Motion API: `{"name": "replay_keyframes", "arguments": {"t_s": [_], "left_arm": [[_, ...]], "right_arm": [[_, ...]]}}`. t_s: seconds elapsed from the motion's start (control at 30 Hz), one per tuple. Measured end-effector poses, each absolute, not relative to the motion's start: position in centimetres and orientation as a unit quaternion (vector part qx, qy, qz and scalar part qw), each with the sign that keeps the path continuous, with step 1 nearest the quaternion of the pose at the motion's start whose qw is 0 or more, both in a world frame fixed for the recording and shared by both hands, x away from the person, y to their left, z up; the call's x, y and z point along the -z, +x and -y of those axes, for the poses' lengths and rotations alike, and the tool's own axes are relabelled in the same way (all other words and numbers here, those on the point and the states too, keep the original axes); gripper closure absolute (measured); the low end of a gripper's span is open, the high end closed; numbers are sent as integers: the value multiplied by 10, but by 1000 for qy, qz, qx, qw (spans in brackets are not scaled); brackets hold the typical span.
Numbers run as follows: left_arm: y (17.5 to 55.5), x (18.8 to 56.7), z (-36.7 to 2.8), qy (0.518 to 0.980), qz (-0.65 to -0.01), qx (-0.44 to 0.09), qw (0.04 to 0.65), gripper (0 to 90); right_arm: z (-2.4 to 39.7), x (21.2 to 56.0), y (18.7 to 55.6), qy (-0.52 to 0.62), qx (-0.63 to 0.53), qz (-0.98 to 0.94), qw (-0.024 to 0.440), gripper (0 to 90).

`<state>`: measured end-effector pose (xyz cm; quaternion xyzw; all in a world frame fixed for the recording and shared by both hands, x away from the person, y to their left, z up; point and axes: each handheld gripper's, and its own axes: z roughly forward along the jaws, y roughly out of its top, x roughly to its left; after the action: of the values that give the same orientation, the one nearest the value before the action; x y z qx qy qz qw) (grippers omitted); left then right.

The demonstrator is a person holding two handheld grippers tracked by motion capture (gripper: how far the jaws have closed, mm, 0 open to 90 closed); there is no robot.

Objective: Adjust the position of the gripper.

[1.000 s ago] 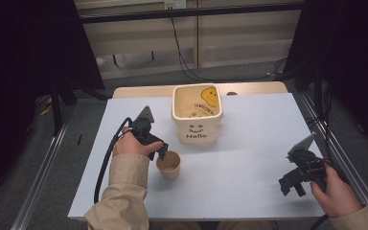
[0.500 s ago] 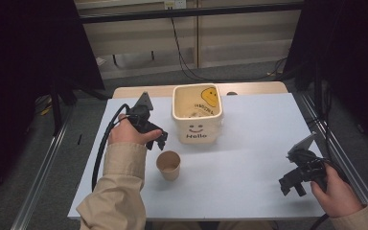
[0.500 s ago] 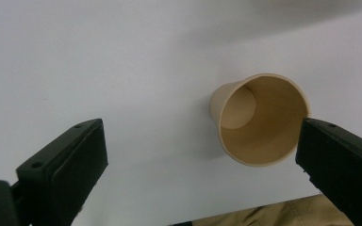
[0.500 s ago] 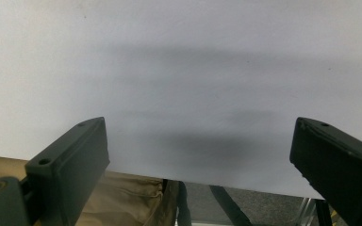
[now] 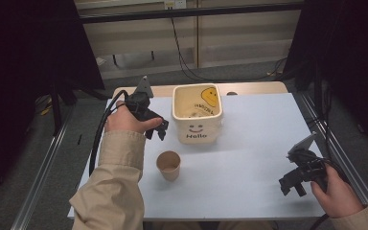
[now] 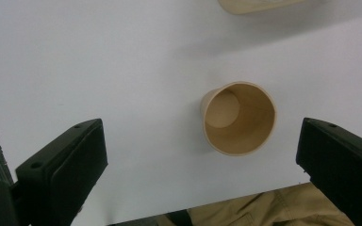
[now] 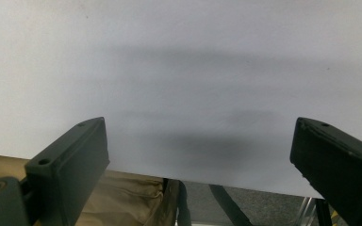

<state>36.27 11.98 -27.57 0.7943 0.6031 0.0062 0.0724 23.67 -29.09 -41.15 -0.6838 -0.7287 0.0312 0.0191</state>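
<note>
Cup (image 5: 168,165) is standing free near the tabletop's (image 5: 258,143) front edge; left tool (image 5: 155,129), released, is hovering above; descending off-centre could be toppling it; right tool (image 5: 291,186) is idling released.

Lab / data-capture rig, not a home or office. Evidence: worktop (image 5: 249,139) has a plain white sheet over it, wooden edge showing at the far side; black curtains (image 5: 33,48) hang on the left and right; metal frame rails (image 5: 40,175) run along both sides; a black bar crosses the far side with loose cables (image 5: 184,52) hanging behind it down to a bare grey floor. A person holds 2 cabled handheld tools: left tool (image 5: 155,128), right tool (image 5: 292,184). Props are few: 1 paper cup (image 5: 168,165), 1 cream container (image 5: 197,114).
</note>
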Motion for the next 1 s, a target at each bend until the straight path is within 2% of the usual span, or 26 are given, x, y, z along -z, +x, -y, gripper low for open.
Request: {"name": "replay_keyframes", "arguments": {"t_s": [0.63, 1.0], "left_arm": [[356, 283, -87, 798, -599, 17, 68, 20], [355, 289, -85, 790, -609, 1, 65, 18]], "right_arm": [[289, 412, 237, -681, -33, 732, 19, 51], [287, 413, 238, -676, -28, 736, 16, 51]]}}
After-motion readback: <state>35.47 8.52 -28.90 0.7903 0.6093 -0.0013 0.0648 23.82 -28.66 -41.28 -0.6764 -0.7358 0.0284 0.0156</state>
